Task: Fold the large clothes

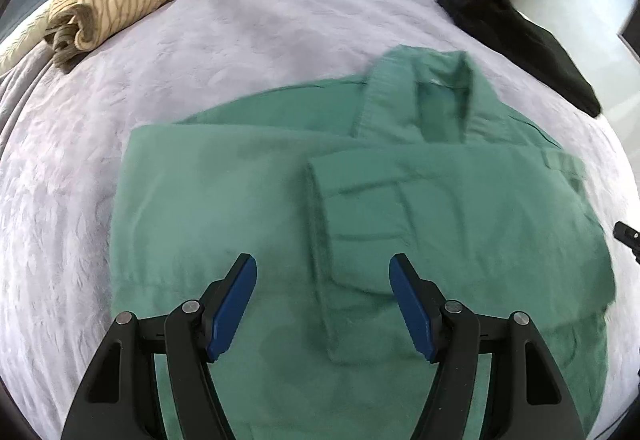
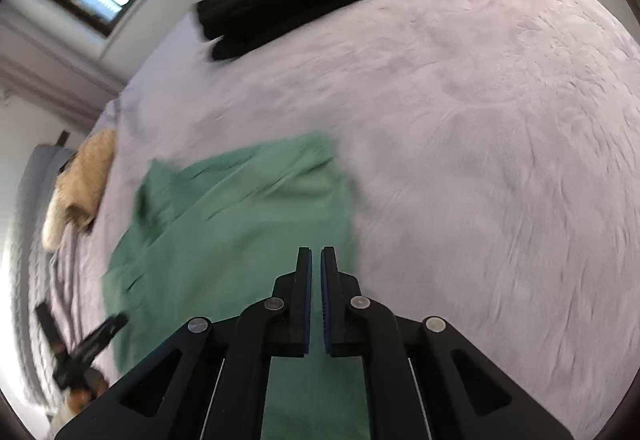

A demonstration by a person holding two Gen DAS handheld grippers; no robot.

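The green shirt (image 1: 360, 208) is spread on the bed (image 1: 260, 20) — left gripper (image 1: 323, 272) jaws spread, right gripper (image 2: 316, 260) jaws pressed together, empty.

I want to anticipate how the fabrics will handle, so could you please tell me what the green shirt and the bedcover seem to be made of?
Green shirt: probably woven cotton, matte, holding crisp folds and a stiff collar. Bedcover: seemingly plush fleece or velour, its pale nap showing brushed swirl marks.

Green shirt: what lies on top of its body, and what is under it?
A folded-in sleeve lies across the green shirt, below the collar. Under it shows only the lavender bedspread; anything beneath the cloth is covered.
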